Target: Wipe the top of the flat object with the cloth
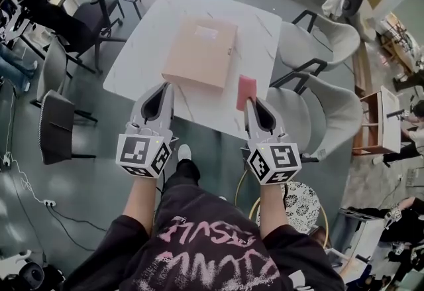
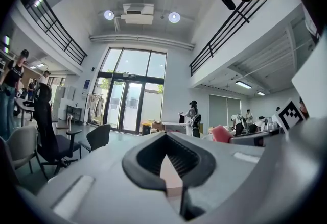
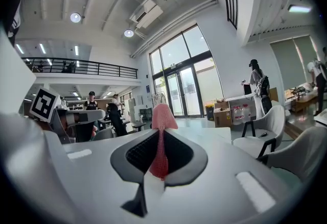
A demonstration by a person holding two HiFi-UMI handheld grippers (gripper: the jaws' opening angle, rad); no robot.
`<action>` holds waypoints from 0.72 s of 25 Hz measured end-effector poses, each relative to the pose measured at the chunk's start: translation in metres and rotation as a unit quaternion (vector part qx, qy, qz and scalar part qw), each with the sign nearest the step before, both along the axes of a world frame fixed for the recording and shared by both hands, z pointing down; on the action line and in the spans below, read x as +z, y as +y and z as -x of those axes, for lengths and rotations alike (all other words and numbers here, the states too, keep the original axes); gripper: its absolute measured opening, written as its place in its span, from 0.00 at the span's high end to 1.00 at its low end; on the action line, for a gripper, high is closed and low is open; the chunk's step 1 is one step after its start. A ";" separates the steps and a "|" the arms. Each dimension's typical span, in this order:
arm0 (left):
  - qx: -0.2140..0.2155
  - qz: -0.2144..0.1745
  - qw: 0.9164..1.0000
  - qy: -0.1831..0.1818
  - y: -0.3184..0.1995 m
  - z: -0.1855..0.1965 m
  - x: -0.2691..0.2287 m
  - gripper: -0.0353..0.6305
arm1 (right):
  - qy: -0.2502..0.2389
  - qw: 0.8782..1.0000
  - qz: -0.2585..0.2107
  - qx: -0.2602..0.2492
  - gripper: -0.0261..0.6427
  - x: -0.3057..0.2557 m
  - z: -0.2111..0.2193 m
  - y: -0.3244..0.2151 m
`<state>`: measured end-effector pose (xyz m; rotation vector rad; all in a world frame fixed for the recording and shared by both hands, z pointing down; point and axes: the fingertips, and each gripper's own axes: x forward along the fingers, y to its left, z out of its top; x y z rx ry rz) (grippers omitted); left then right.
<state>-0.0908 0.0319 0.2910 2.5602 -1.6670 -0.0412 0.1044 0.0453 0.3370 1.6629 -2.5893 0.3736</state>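
In the head view, the left claw (image 1: 167,89) is held over the near edge of the white worktop (image 1: 142,51), its two jaws pressed together at the tips with nothing showing between them. The right claw (image 1: 250,104) is beside it, pinching a pink cloth (image 1: 246,92) that stands up from its tips. The flat object (image 1: 201,51), a tan box, lies flat on the middle of the worktop. The cloth appears just off the box's near right corner, not on its top, and how high it hangs above the worktop cannot be told. The person's forearms and dark printed shirt cut off the bottom of the picture. In the left gripper view, the left claw (image 2: 171,172) has its jaws closed on each other and holds nothing. Its grey body fills the lower half of the picture. The cloth (image 2: 220,133) shows as a small pink lump at the right. In the right gripper view, the right claw (image 3: 159,167) is clamped on the cloth (image 3: 162,116). A thin fold runs down between the jaws and a rounded end pokes up above them. The left claw's marker cube (image 3: 45,103) shows at the left edge.
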 end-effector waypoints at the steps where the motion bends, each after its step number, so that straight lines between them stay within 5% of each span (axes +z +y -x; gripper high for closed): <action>1: 0.001 0.002 1.000 0.001 -0.005 0.003 0.002 0.95 | 0.001 1.000 0.002 0.001 0.89 0.001 0.003 -0.005; 18: 0.026 0.007 1.000 0.007 -0.091 0.042 -0.011 0.95 | 0.001 1.000 0.008 0.019 0.89 -0.013 0.050 -0.080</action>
